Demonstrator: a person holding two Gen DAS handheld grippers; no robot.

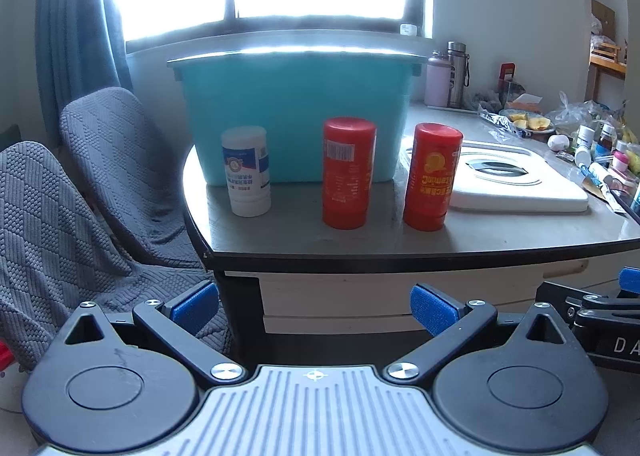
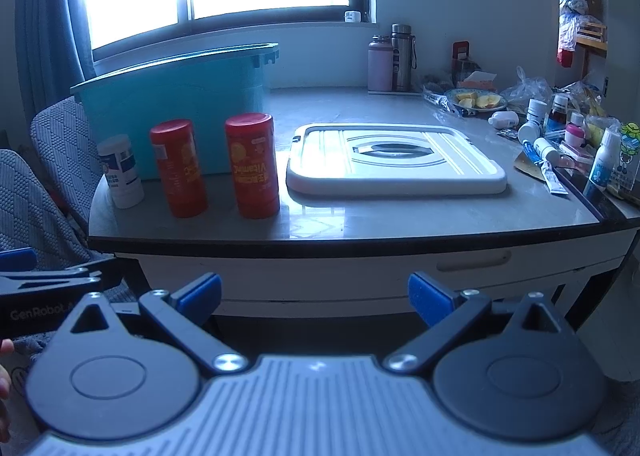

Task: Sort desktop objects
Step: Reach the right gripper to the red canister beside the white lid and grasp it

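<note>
Left gripper (image 1: pixel 314 306) held below counter (image 1: pixel 520 232) edge, fingers apart, nothing between. On counter, left to right: white bottle (image 1: pixel 246 171), red bottle (image 1: pixel 348 172), second red bottle (image 1: pixel 430 175), all upright, upside-down labels, in row before teal bin (image 1: pixel 296 111); white lid (image 1: pixel 516 179) flat at right. Right gripper (image 2: pixel 314 296) likewise low, fingers apart, nothing held. Risk judged: bottles tall, closely spaced; neighbour could be toppled by wide fingers, or rolled off near edge.
</note>
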